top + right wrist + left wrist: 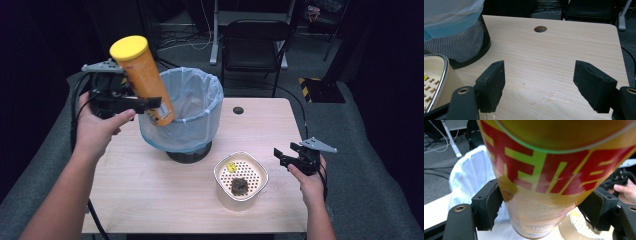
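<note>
Partly behind left claw [150, 104], orange canister [145, 80], label cropped.

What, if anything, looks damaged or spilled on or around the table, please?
A wet smear glistens on the table between the right claw pads. The left claw has a frayed pad, shut on the tilted chip can.

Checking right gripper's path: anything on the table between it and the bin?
Bare tabletop between right gripper and bin in its view; the strainer sits aside.

The left tongs [150, 104] clamp a tilted orange can [142, 80] beside the lined bin [200, 100]; the right tongs [281, 156] gape.
</note>
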A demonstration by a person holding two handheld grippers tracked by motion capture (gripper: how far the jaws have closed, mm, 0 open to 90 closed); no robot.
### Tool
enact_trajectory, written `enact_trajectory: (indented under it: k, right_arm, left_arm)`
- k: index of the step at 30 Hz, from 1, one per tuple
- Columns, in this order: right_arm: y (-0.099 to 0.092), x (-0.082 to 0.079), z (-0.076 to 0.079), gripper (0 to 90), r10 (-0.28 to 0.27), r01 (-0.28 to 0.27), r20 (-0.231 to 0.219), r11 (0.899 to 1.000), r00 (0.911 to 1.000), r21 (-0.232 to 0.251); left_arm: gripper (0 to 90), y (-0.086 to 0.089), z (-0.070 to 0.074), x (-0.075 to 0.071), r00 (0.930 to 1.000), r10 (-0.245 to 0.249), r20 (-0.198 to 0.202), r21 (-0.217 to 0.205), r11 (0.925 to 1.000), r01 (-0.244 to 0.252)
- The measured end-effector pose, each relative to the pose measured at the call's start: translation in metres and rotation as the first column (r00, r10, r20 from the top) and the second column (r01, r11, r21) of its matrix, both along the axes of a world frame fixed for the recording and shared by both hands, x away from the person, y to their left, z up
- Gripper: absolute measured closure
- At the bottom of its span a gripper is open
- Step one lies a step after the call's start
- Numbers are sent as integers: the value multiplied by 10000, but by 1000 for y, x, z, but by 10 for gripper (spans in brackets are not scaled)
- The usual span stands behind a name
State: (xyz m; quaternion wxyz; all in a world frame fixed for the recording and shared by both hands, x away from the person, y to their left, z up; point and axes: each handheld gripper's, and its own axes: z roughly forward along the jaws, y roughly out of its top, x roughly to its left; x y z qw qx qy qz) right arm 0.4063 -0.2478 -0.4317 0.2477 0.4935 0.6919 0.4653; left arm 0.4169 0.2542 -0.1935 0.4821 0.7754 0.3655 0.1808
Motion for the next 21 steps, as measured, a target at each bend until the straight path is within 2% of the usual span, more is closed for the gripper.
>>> enact_trajectory:
  k: [1, 3, 4, 5, 6, 7, 8, 9, 10, 11, 12, 13, 15, 16, 17, 19, 21]
  right_arm:
    - [0, 0, 0, 253, 0, 0, 0, 10000, 10000, 0]
    - [-1, 1, -1, 253, 1, -1, -7, 10000, 10000, 0]
    - [-2, 1, -2, 253, -23, 24, -31, 10000, 10000, 22]
    - [-2, 1, -2, 253, -23, 24, -31, 10000, 10000, 22]
    - [-3, 1, -2, 253, -12, 13, -17, 10000, 10000, 46]
    - [-3, 1, -2, 253, -12, 13, -17, 10000, 10000, 46]
    - [-2, 1, -3, 253, -18, 19, -98, 9999, 10000, 138]
    - [-2, 1, -3, 253, -18, 19, -98, 9999, 10000, 138]
    - [-1, 2, -4, 253, -7, 7, -93, 10000, 10000, 15]
    - [0, 2, -4, 253, 26, -26, -116, 10000, 9999, 36]
    - [0, 2, -5, 253, 73, -72, -125, 10000, 9999, 43]
    - [0, 3, -5, 253, 65, -65, -112, 10000, 9999, -18]
    - [0, 3, -4, 253, 77, -76, -103, 10000, 9999, 28]
    - [0, 2, -4, 253, 36, -36, -105, 10000, 9999, 22]
    - [0, 2, -4, 253, 32, -32, -92, 10000, 10000, 16]
    - [0, 2, -3, 253, 14, -13, -66, 10000, 10000, 76]
    - [0, 2, -3, 253, 68, -68, -27, 9999, 10000, 127]
  left_arm:
    - [243, 0, 0, 0, 10000, 0, 0, 0, 10000, 0]
    - [243, -11, -2, 12, 9997, 97, 237, 164, 9998, -101]
    - [242, -18, -7, 22, 9993, 254, 273, 162, 9995, -259]
    - [242, -18, -7, 22, 9993, 254, 273, 162, 9995, -259]
    - [242, -23, -16, 35, 9994, 297, 151, 130, 9995, -299]
    - [242, -23, -16, 35, 9994, 297, 151, 130, 9995, -299]
    - [241, -26, -27, 46, 9986, 535, 1, 157, 9984, -535]
    - [241, -26, -27, 46, 9986, 535, 1, 157, 9984, -535]
    - [240, -27, -39, 55, 9976, 599, -349, 224, 9980, -591]
    - [238, -28, -45, 58, 9963, 730, -449, 288, 9970, -718]
    - [236, -28, -45, 58, 9963, 730, -449, 288, 9970, -718]
    - [234, -29, -56, 63, 9935, 821, -791, 469, 9958, -785]
    - [202, -28, -61, 65, 9922, 922, -837, 432, 9951, -888]
    - [191, -25, -67, 66, 9906, 1039, -893, 205, 9945, -1025]
    - [164, -22, -69, 67, 9882, 1192, -961, 133, 9929, -1184]
    - [106, -19, -71, 67, 9875, 1159, -1064, 105, 9933, -1155]
    - [119, -16, -71, 65, 9870, 1215, -1052, 104, 9926, -1211]
